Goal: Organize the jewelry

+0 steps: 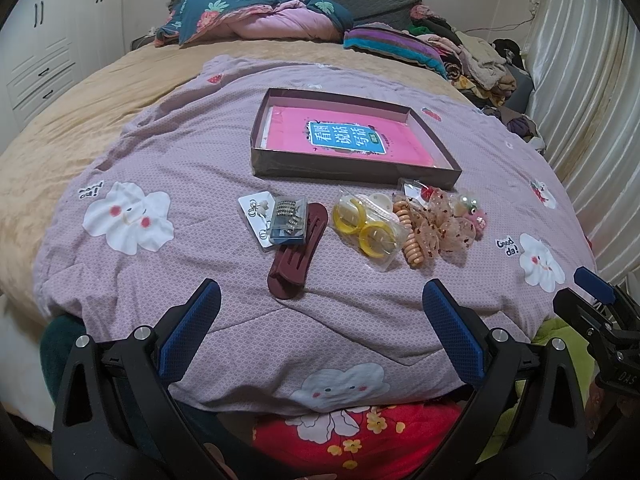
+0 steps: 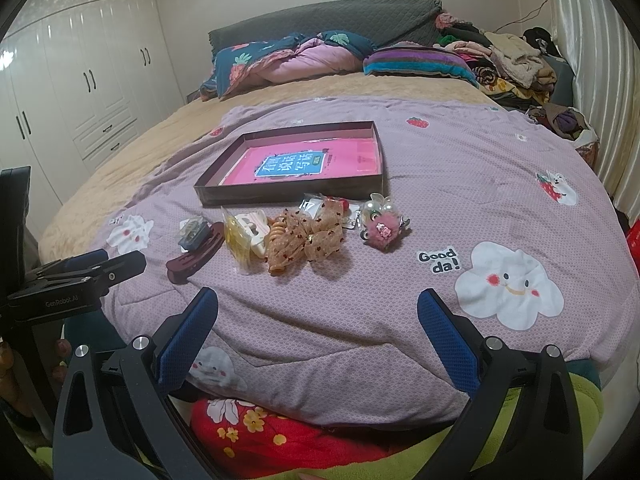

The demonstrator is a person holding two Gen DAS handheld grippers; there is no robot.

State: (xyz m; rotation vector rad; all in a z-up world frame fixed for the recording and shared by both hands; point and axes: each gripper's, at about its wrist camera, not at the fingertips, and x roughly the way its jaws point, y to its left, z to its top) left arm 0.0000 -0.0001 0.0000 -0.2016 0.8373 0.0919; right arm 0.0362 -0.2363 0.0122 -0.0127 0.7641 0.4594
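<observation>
A shallow dark box [image 1: 352, 170] [image 2: 288, 194] lined with a pink booklet lies on the lilac quilt. In front of it sits a row of accessories: an earring card and small clear case [image 1: 286, 220], a maroon hair claw [image 1: 294, 254] [image 2: 194, 254], bagged yellow bangles [image 1: 366, 226] [image 2: 236, 240], an orange spiral tie [image 1: 410, 236], a spotted gauze bow [image 1: 448, 220] [image 2: 308, 236] and a pink fluffy clip [image 2: 382, 230]. My left gripper [image 1: 322, 300] is open and empty, short of the hair claw. My right gripper [image 2: 318, 306] is open and empty too, short of the bow.
The quilt [image 1: 160, 152] covers a tan-blanketed bed [image 1: 72, 120]. Folded bedding [image 2: 288, 60] and a clothes pile [image 2: 516, 64] lie at the head. White wardrobes [image 2: 80, 92] stand left, a curtain [image 1: 592, 92] right. The other gripper shows at each view's edge.
</observation>
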